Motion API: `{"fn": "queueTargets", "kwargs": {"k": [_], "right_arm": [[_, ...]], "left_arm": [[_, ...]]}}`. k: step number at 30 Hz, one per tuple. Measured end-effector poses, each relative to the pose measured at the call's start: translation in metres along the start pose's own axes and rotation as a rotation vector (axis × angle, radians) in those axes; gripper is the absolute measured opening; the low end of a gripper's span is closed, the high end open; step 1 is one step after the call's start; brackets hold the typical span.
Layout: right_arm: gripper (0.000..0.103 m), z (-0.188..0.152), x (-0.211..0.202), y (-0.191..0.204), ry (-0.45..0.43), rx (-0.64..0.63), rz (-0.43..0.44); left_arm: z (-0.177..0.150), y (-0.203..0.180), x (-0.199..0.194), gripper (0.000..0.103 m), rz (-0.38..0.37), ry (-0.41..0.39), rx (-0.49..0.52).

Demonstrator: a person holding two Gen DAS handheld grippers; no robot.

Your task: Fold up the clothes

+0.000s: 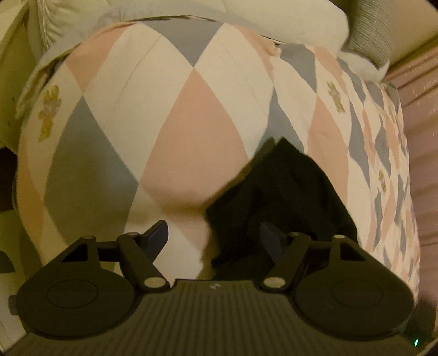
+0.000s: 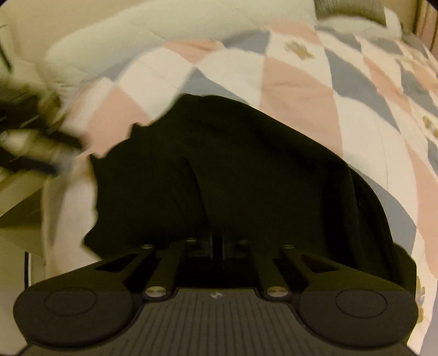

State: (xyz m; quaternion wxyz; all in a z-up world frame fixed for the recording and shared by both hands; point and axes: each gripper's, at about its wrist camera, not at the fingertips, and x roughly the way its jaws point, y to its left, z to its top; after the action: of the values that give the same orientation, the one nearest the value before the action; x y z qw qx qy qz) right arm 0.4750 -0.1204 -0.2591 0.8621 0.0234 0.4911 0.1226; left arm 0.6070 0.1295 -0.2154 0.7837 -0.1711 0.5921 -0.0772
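Left wrist view looks down on a bed covered by a quilt (image 1: pixel 191 104) of pink, white and grey-blue diamonds, with small yellowish bear prints at about 9 and 2 o'clock. The left gripper (image 1: pixel 213 237) has its fingers spread wide apart, with nothing between them; one blue-tipped finger sits at 7 o'clock of the frame centre and the other at 5 o'clock. A black garment (image 1: pixel 287 197) lies on the quilt at 5 o'clock, its near edge running down beside the right-hand finger and partly behind it; whether cloth and finger touch cannot be told. White pillows (image 1: pixel 273 16) lie along the top at 12 o'clock, and a grey ribbed cushion (image 1: pixel 383 30) sits at 1 o'clock.

Right wrist view is blurred. Here the black garment (image 2: pixel 232 169) fills the middle of the frame, bunched in soft folds on the same quilt (image 2: pixel 301 82). The right gripper (image 2: pixel 217 246) has its fingers drawn together, with only a thin slit between them, down at 6 o'clock against the dark cloth. The fabric is too dark there to tell whether a fold is pinched between them. A smeared dark shape at 9 o'clock cannot be made out. White bedding (image 2: pixel 164 30) lies at 11 o'clock.
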Motion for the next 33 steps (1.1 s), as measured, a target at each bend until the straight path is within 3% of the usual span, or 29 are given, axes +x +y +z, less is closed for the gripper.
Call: {"fn": "queueTargets", "kwargs": {"k": [4, 9, 13, 14, 15, 16, 17, 19, 21, 23, 24, 26, 29, 31, 33], "right_arm": [[0.005, -0.051, -0.036, 0.008, 0.028, -0.049, 0.030], [0.005, -0.104, -0.041, -0.002, 0.191, 0.024, -0.007], [0.007, -0.138, -0.035, -0.013, 0.326, 0.059, -0.075], [0.012, -0.141, -0.037, -0.017, 0.337, 0.082, -0.072], [0.014, -0.141, -0.040, -0.020, 0.343, 0.101, -0.068], [0.015, -0.138, -0.042, -0.023, 0.341, 0.117, -0.063], [0.019, -0.134, -0.045, -0.026, 0.339, 0.133, -0.057], [0.035, -0.125, -0.052, -0.029, 0.326, 0.144, -0.064], [0.075, -0.111, -0.062, -0.034, 0.280, 0.150, -0.109], [0.078, -0.096, -0.076, -0.043, 0.215, 0.188, -0.120], [0.078, -0.089, -0.081, -0.049, 0.189, 0.221, -0.115], [0.078, -0.080, -0.091, -0.061, 0.137, 0.333, -0.100], [0.078, -0.073, -0.098, -0.078, 0.072, 0.548, -0.038], [0.078, -0.069, -0.097, -0.080, 0.046, 0.653, -0.003], [0.083, -0.074, -0.101, -0.073, 0.026, 0.670, 0.005]], "left_arm": [[0.011, -0.018, 0.017, 0.069, 0.016, -0.053, 0.159], [0.008, -0.061, 0.049, 0.071, 0.067, -0.106, 0.485], [0.003, -0.080, 0.076, 0.071, 0.153, -0.136, 0.646], [0.000, -0.081, 0.078, 0.070, 0.150, -0.150, 0.676], [-0.003, -0.082, 0.079, 0.055, 0.136, -0.159, 0.703], [-0.006, -0.082, 0.077, 0.038, 0.092, -0.150, 0.719], [-0.010, -0.081, 0.075, 0.029, 0.043, -0.136, 0.730], [-0.024, -0.082, 0.064, 0.029, 0.013, -0.177, 0.781], [-0.043, -0.080, 0.045, 0.028, -0.032, -0.225, 0.855], [-0.064, -0.076, 0.025, 0.028, -0.089, -0.233, 0.917], [-0.074, -0.073, 0.015, 0.004, -0.122, -0.227, 0.944], [-0.098, -0.069, 0.005, 0.004, -0.159, -0.183, 0.983], [-0.135, -0.062, 0.015, 0.006, -0.117, -0.109, 1.042], [-0.149, -0.059, 0.023, 0.006, -0.088, -0.089, 1.027], [-0.153, -0.055, 0.018, 0.008, -0.100, -0.103, 0.956]]}}
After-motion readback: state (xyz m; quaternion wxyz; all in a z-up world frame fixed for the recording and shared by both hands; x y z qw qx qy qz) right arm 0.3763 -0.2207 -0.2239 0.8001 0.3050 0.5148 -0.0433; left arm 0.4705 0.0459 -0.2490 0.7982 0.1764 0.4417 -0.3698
